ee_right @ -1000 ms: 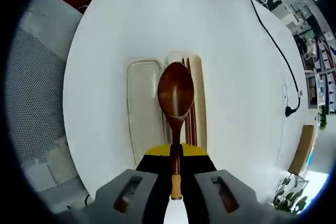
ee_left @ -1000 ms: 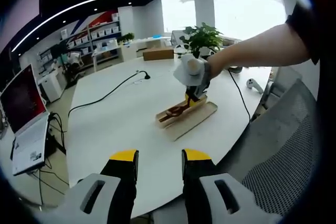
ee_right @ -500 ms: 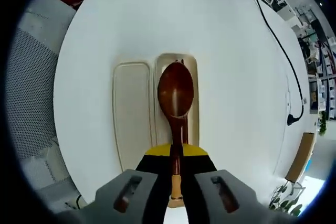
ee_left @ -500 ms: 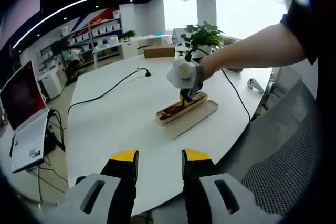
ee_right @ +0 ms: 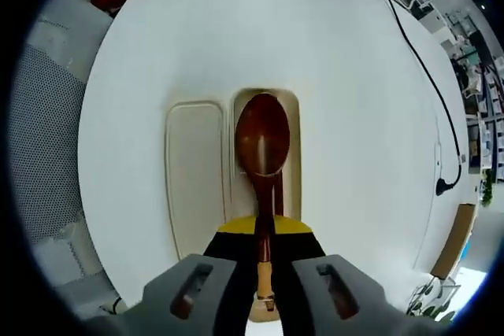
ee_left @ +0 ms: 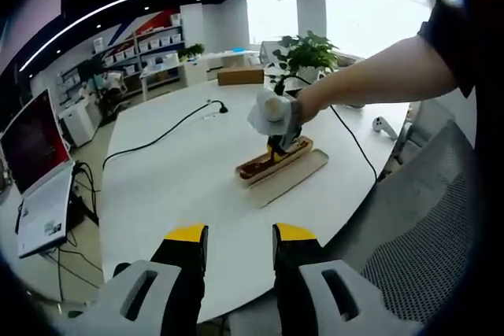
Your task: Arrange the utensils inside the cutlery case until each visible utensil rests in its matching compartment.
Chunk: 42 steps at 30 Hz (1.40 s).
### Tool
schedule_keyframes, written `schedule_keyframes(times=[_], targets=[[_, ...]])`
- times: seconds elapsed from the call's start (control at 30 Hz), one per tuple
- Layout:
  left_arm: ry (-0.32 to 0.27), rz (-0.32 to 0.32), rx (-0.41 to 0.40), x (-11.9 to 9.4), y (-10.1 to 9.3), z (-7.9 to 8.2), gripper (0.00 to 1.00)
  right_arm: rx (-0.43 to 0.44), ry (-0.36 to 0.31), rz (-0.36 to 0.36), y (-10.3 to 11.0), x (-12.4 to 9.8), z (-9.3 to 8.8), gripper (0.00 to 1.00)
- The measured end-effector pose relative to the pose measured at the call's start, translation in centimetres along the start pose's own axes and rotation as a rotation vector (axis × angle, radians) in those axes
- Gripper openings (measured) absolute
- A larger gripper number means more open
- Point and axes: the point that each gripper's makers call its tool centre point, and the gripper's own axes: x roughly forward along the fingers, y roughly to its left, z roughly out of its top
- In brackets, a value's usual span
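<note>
Dark reddish-brown spoon [ee_right: 263,135], glossy, with a paler tan handle end. The cutlery case [ee_right: 194,171] is pale cream, its lid beside it the same cream. White round table [ee_right: 331,76] under it all. Right gripper [ee_right: 264,230]: yellow jaw tips over black, grey body. Left gripper [ee_left: 239,241] wears the same yellow, black and grey. A black cable [ee_left: 157,143] crosses the white. Green leafy plant [ee_left: 303,54]; grey mesh chair [ee_left: 425,218].

Dark wooden spoon [ee_right: 263,141] over open beige cutlery case [ee_right: 195,171], bowl up
</note>
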Motion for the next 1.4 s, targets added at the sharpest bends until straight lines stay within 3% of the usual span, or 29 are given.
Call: schedule_keyframes(times=[0.77, 0.97, 1.4], targets=[[0.001, 0.0, -0.002, 0.0, 0.0, 0.0, 0.31, 0.136, -0.046, 0.053, 0.0, 0.1, 0.4, 0.02], [-0.001, -0.002, 0.002, 0.0, 0.0, 0.1, 0.31, 0.148, -0.067, 0.03, -0.3, -0.7, 0.5, 0.09], [0.005, -0.017, 0.024, 0.1, -0.5, 0.0, 0.32, 0.161, -0.082, -0.091, -1.2, -3.8, -1.8, 0.29]])
